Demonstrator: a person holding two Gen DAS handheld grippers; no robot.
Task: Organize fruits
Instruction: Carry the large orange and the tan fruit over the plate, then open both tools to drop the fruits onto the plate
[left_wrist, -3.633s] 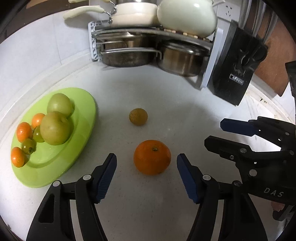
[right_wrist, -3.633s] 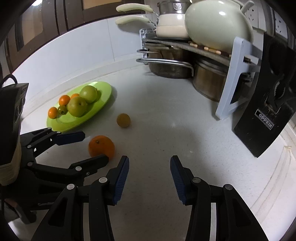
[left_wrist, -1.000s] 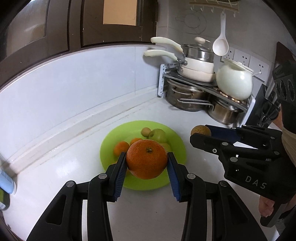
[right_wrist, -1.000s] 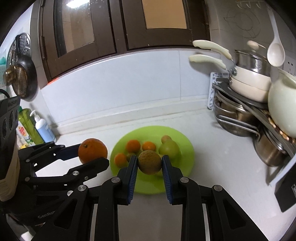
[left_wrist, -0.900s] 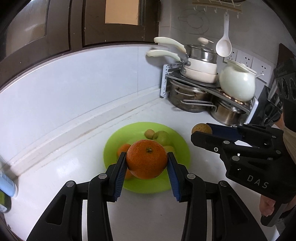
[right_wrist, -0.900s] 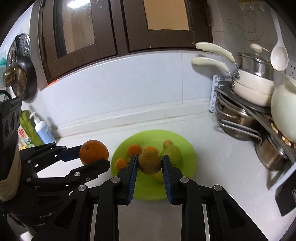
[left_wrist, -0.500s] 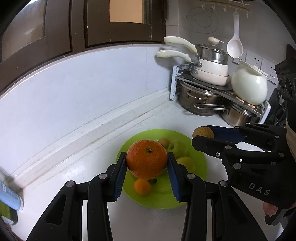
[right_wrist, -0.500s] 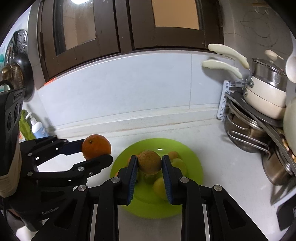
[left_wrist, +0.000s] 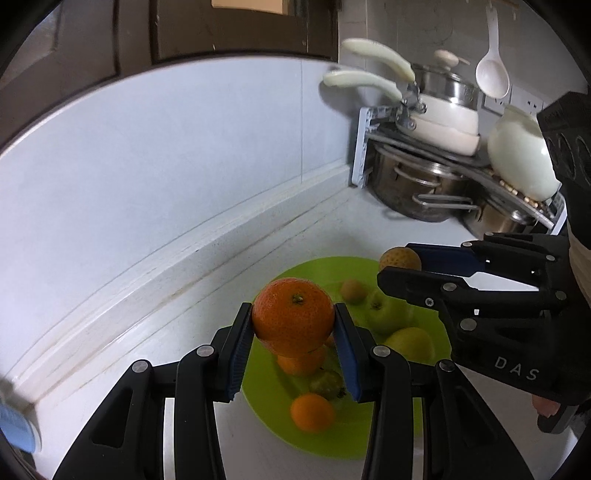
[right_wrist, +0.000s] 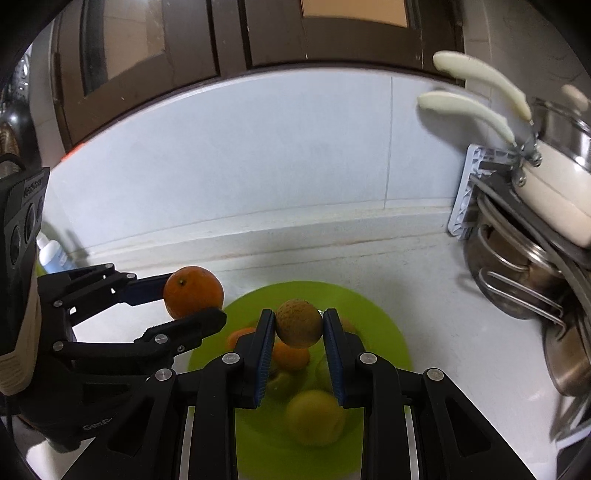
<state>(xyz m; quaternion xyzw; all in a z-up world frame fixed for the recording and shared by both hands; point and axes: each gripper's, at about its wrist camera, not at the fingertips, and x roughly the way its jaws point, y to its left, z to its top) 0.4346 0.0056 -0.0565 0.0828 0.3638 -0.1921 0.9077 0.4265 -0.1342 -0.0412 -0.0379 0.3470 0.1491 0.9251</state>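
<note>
Counter (left_wrist: 306, 236), white, runs along pale wall. Left gripper (left_wrist: 293, 325) clamps big orange (left_wrist: 293, 319) between blue pads, jaws part open around it, held above near-left part of green plate (left_wrist: 317, 267). Right gripper (right_wrist: 299, 325), jaws narrow, pinches small brownish fruit (right_wrist: 299, 322) above plate centre. Small oranges, green apples lie on plate. Pot rack (left_wrist: 436, 162) far right.

- left wrist cam: close, angled down over green plate (left_wrist: 280, 406), wall behind
- right wrist cam: same, from the right
- shared: plate, pot rack (right_wrist: 517, 236)
</note>
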